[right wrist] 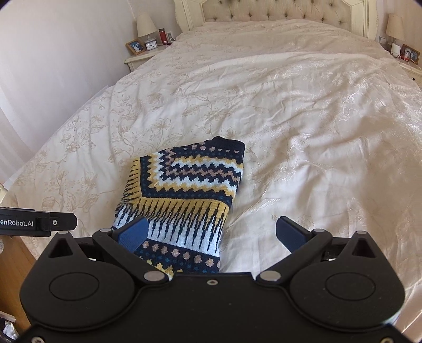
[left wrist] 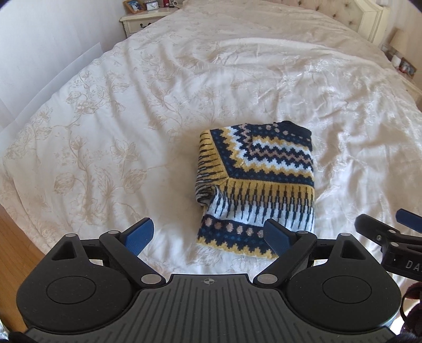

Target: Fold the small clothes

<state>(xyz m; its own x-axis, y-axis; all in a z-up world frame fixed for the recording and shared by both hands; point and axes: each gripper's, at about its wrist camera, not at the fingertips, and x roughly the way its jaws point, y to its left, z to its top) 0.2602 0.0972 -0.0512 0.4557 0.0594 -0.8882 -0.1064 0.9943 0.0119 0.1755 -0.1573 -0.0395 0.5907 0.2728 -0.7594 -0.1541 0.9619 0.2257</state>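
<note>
- The left gripper (left wrist: 211, 234) is spread wide and grips nothing; its 2 blue pads (left wrist: 139, 234) stand apart over the pale bedspread (left wrist: 105, 132).
- Just ahead of it and a little to its right lies the folded sweater (left wrist: 255, 182), a knit in navy, yellow and white zigzag bands. The near hem of the sweater sits behind the left gripper's right pad, which overlaps it in the left wrist view; whether they touch I cannot tell.
- To the far right of the left gripper, part of the right gripper shows at the frame edge, level with it.
- The right gripper (right wrist: 211, 234) is also spread wide and holds nothing. The sweater lies ahead and to its left, and its left pad (right wrist: 133, 233) overlaps the lower white-and-navy band; contact cannot be judged. Its right pad hangs over bare bedspread.
- To the left of the right gripper, a black bar of the left gripper, printed with white lettering, pokes in at the frame edge.
- The sweater is folded into a compact rectangle, with 1 sleeve fold running diagonally along its left side and the dark neck edge at the far end.
- Beyond the sweater, the bedspread stretches in soft wrinkles with a faint floral print.
- Farthest off stand a tufted headboard (right wrist: 284, 9), a nightstand (right wrist: 139, 59) at far left with a lamp (right wrist: 145, 26), a photo frame (right wrist: 135, 46) and a small clock (right wrist: 151, 45), and a 2nd lamp (right wrist: 394, 26) at far right.
</note>
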